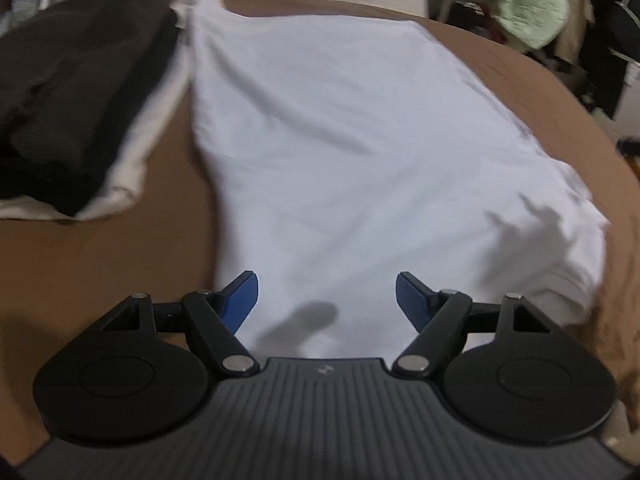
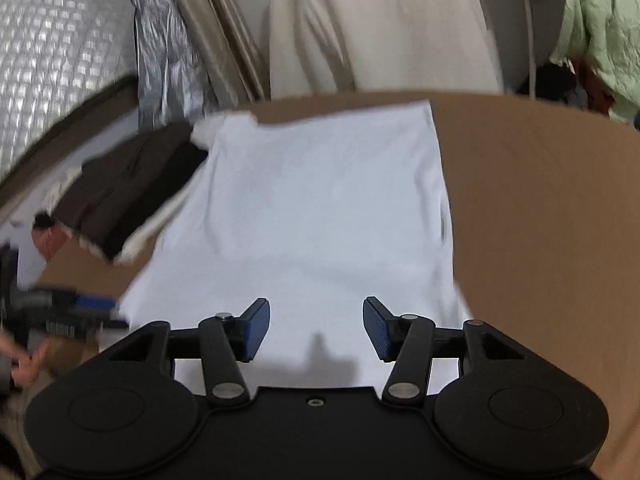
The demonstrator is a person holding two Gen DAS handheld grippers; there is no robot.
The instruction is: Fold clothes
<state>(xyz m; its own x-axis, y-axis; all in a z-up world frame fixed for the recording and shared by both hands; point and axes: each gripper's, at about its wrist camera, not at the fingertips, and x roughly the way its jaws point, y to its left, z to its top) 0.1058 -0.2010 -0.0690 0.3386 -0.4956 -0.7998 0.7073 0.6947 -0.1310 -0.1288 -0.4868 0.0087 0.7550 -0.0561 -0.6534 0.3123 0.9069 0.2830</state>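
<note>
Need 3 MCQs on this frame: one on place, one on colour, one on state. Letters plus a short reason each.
1. Where is the dark pile relative to the white shirt, in the left wrist view?
A. left of it
B. right of it
C. on its middle

2. What colour is the surface under the shirt?
A. green
B. brown
C. grey

3. How do the right gripper fingers stand?
A. shut on the shirt
B. apart, holding nothing
C. shut on the pile

Key: 1 A, the pile lies at the shirt's left edge. 2 B, brown shows all around the shirt. 3 B, a clear gap shows between the blue pads.
</note>
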